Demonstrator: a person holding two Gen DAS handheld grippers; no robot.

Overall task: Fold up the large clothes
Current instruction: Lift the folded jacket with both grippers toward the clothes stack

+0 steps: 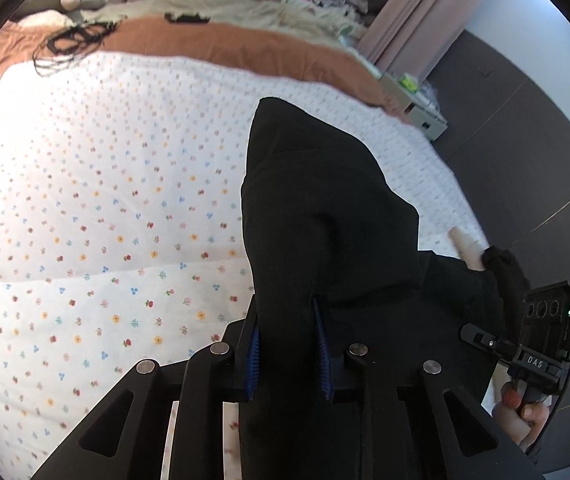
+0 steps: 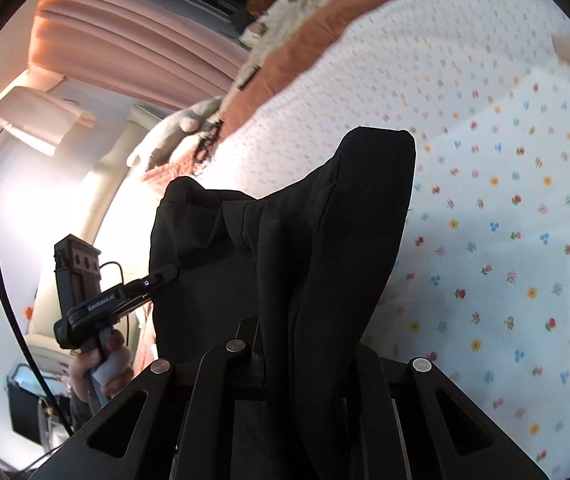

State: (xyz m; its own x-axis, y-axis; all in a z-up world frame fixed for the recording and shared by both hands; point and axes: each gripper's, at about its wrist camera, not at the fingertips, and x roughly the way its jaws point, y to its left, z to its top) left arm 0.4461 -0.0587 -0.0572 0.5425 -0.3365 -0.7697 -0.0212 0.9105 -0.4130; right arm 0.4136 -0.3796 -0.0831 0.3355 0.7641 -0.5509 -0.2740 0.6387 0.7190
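With both the left gripper point(image 1: 287, 354) and right gripper point(image 2: 305, 360) fingers clamped on the black garment point(image 1: 325, 208) above the bed point(image 1: 105, 200), folding looks barely begun.

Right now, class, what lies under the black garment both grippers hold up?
Under the black garment the flower-print sheet spreads across the bed. Whatever sits directly beneath the hanging cloth is covered.

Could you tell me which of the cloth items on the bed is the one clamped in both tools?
The black garment: the left tool and right tool both pinch it, lifting it above the floral sheet, while the orange blanket lies flat.
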